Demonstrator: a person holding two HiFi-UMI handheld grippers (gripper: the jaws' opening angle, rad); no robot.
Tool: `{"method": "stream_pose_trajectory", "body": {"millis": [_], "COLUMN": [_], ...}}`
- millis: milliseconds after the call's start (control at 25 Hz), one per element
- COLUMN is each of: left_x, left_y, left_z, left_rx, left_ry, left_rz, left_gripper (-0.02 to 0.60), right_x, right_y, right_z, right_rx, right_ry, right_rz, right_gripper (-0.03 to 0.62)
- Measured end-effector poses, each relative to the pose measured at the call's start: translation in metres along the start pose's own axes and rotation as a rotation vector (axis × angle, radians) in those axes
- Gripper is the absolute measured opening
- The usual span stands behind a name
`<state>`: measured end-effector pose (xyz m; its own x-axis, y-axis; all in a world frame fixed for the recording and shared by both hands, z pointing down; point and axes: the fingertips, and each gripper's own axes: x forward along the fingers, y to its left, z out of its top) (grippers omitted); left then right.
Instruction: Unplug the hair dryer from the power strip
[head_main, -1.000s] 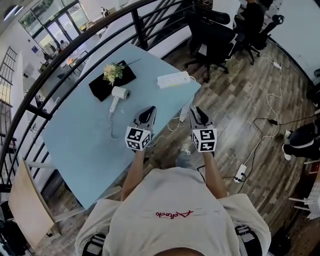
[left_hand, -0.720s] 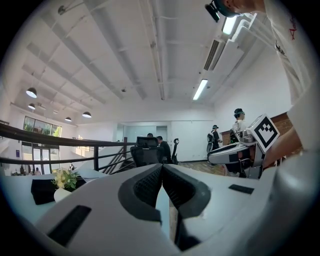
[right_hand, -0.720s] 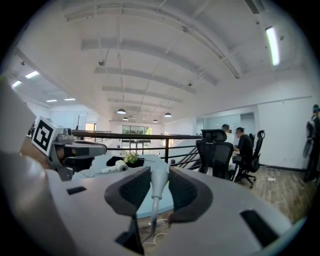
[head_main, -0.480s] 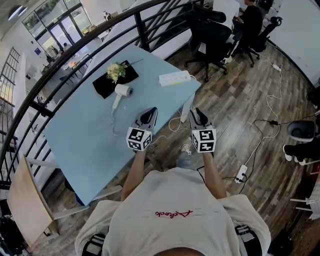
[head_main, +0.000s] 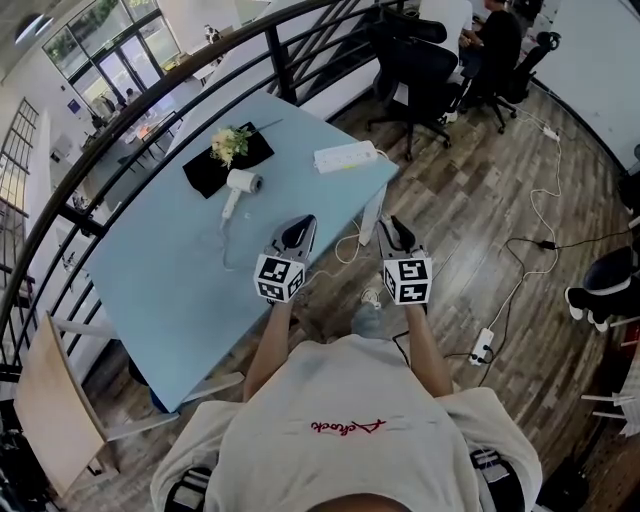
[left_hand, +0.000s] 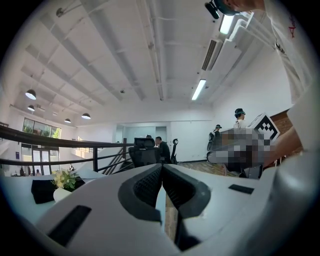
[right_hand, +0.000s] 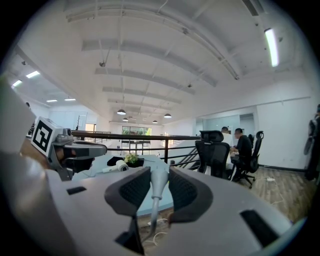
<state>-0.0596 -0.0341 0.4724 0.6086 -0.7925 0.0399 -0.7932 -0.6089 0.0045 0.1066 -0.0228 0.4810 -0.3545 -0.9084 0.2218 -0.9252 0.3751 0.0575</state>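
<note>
**A:** How much room is there around the jaws?

**B:** Plenty. The left gripper (left_hand: 162, 168) hangs over the near edge of the light-blue worktop (head_main: 170, 270), with bare, smooth surface ahead of it. The right gripper (right_hand: 159, 173) is off that edge, over the wood-plank floor (head_main: 470, 220) just beside the worktop's corner. A black railing (head_main: 150, 95) runs beyond the far edge.

**A:** And the jaws themselves?

**B:** The left ones are clenched, ribbed pads touching, with nothing between them. The right ones are released. The grey tapering shape in their gap looks like the worktop's corner and leg further off, though I can't be sure.

**A:** Where is the hair dryer?

**B:** The white hair dryer (head_main: 238, 187) lies ahead and left of the left jaws, well apart from them. Its thin cable (head_main: 222, 235) trails back along the worktop towards the left jaws.

**A:** The power strip?

**B:** The white, oblong power strip (head_main: 345, 157) lies ahead of both jaws, near the corner. It is too small to tell what sits in its sockets.

**A:** Anything else holding something?

**B:** A flat black mat (head_main: 205, 172) beyond the dryer has a small bunch of flowers (head_main: 227, 143) on it.
</note>
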Motion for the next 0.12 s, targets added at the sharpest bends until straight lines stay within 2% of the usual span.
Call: {"method": "stream_pose_trajectory", "body": {"millis": [120], "left_x": [-0.0021], "left_y": [-0.0007], "left_z": [-0.0007], "left_rx": [0.0], "left_ry": [0.002], "left_rz": [0.002], "left_gripper": [0.011], "right_x": [-0.0027], "right_y": [0.0021], "right_z": [-0.0028], "right_rx": [0.001], "right_ry": [0.008], "right_rz": [0.001], "right_gripper": [0.124]}}
